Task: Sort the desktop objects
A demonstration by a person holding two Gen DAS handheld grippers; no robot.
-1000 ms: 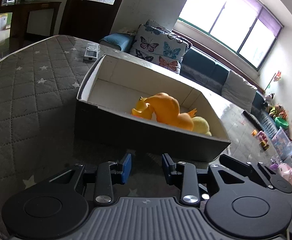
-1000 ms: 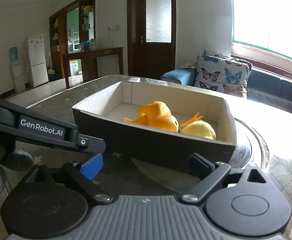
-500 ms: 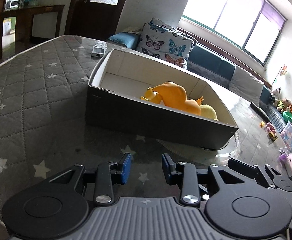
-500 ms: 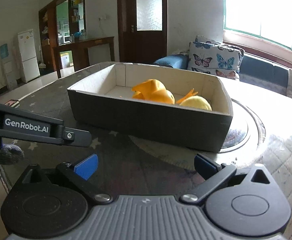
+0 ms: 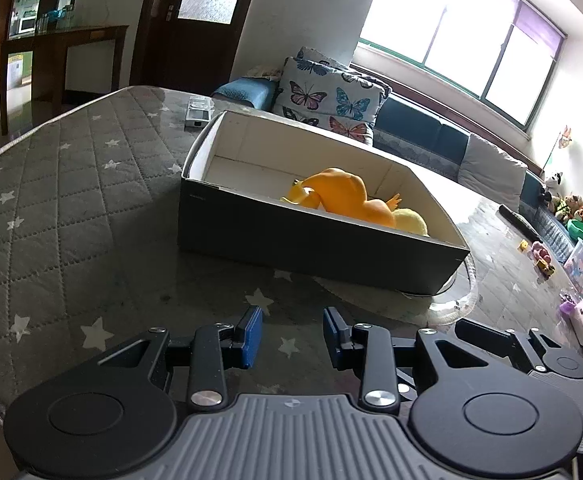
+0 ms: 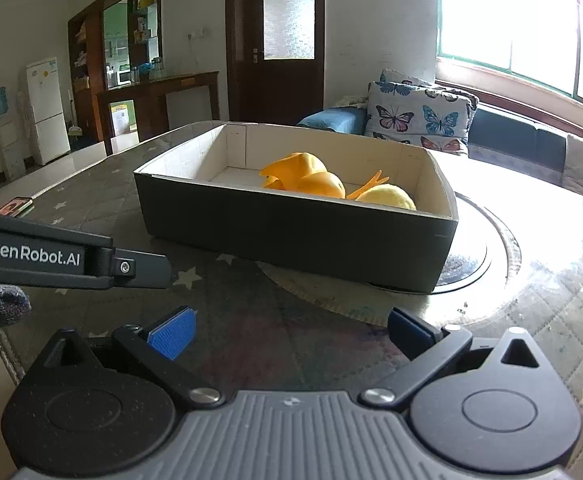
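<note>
A dark open box with a white inside stands on the quilted table; it also shows in the right wrist view. Inside lie an orange rubber duck and a yellow ball-like toy. My left gripper is empty, its jaws a narrow gap apart, in front of the box. My right gripper is wide open and empty, also in front of the box. The left gripper's body shows at the left of the right wrist view.
A small silver device lies on the table behind the box. A phone lies at the table's left edge. A round glass turntable sits under the box's right end. A sofa with butterfly cushions stands beyond the table.
Both grippers have drawn back from the box, which now looks smaller and farther away. The jaws of both have kept the same opening.
</note>
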